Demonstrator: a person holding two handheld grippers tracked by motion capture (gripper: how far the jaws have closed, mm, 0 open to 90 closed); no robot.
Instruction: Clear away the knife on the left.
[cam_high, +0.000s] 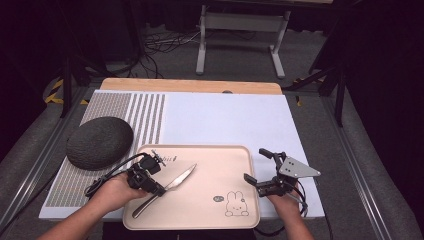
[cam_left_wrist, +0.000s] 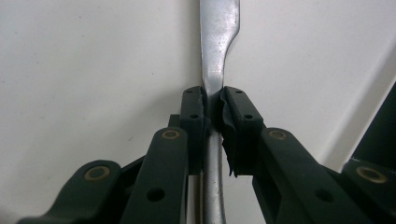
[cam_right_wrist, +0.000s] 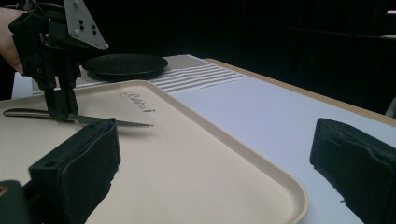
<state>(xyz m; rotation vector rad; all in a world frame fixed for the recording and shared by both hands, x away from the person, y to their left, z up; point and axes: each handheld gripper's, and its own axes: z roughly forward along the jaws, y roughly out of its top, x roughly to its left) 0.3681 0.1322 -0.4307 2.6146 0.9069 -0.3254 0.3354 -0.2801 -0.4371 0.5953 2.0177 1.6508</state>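
High view: the left tongs, in the lower left of the frame, are clamped on the silver metal table knife with a serrated blade, at the neck between handle and blade. The knife lies on the left half of the beige plastic tray with a rabbit drawing. The right tongs, at the tray's right edge in the lower right, stand wide apart and grip nothing. A dark grey round woven mat lies on the white counter, left of the tray.
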